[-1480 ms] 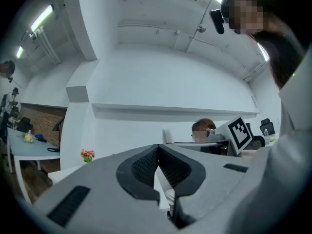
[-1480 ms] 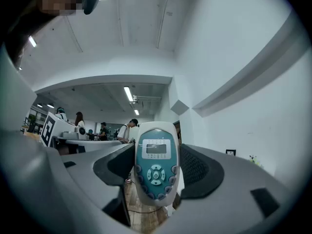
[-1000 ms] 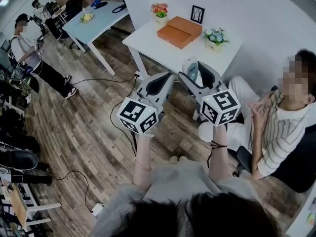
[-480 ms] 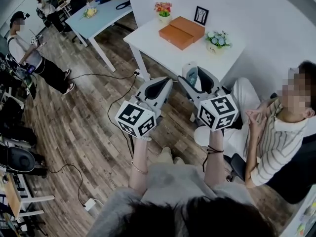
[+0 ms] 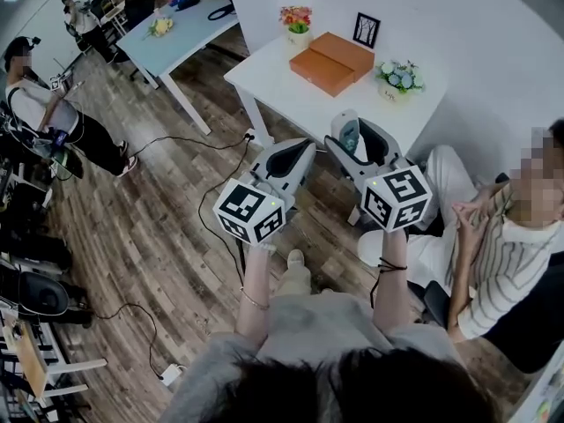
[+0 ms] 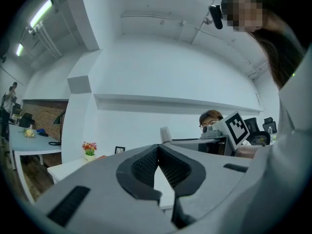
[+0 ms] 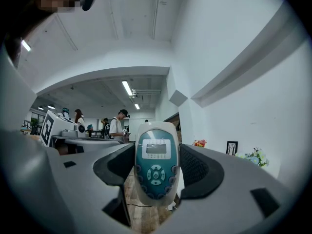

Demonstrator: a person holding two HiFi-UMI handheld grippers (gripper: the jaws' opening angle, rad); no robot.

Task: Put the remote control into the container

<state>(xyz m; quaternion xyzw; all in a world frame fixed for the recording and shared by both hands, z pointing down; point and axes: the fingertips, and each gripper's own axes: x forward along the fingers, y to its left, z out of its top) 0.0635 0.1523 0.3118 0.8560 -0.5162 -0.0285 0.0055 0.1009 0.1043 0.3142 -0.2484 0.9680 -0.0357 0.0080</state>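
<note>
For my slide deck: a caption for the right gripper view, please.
Right gripper clamps a teal-and-white remote upright between its jaws.

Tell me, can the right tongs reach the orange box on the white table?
Probably yes. The right tongs, shut on the white-and-teal remote control, hang before the white table, and nothing stands between them and the flat orange box, though a step closer may help.

Right tool (image 7: 157,156) clamped on the remote control (image 7: 156,167)
It stands upright between the dark pads (image 7: 196,168), teal face with screen and buttons toward the camera; framed picture (image 7: 232,147) and flowers (image 7: 199,143) at right, people (image 7: 117,126) at left
</note>
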